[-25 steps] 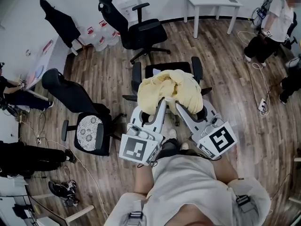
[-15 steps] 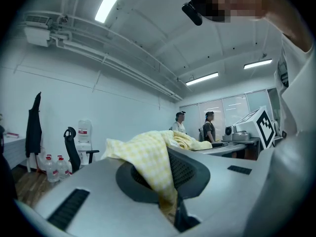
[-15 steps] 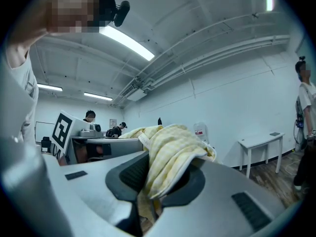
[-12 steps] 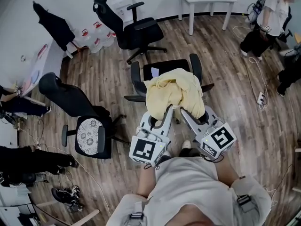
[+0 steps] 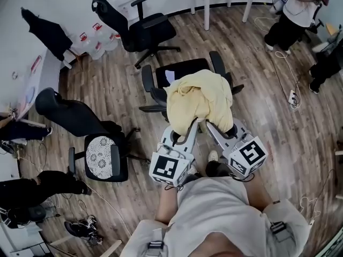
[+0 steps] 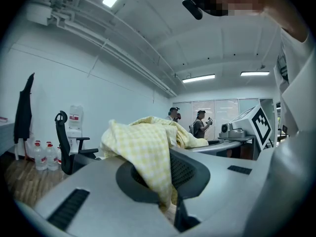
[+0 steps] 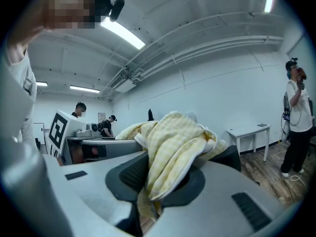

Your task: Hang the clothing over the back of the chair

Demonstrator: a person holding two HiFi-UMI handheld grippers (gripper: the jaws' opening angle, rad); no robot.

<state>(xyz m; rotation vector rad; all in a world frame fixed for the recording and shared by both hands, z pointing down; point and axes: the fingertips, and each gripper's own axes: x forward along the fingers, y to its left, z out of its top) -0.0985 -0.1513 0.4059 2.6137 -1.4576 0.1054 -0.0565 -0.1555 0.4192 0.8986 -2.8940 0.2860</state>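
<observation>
Black office chair (image 5: 182,68) sits mid-frame in head view. Yellow checked shirt (image 5: 199,96) is bunched over its back, so I'd say it's approx hung. My left gripper (image 5: 189,126) & right gripper (image 5: 207,125) are nearly shut, each pinching the shirt's near edge. To do: settle cloth, let go.

The yellow garment (image 5: 199,98) hides the back of the chair (image 5: 182,71) from above.

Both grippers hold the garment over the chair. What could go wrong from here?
The garment is bunched, and the left gripper and right gripper pinch it close together, so it may land heaped, not draped. The back of the chair is hidden beneath it, so a release could miss and slide off.
</observation>
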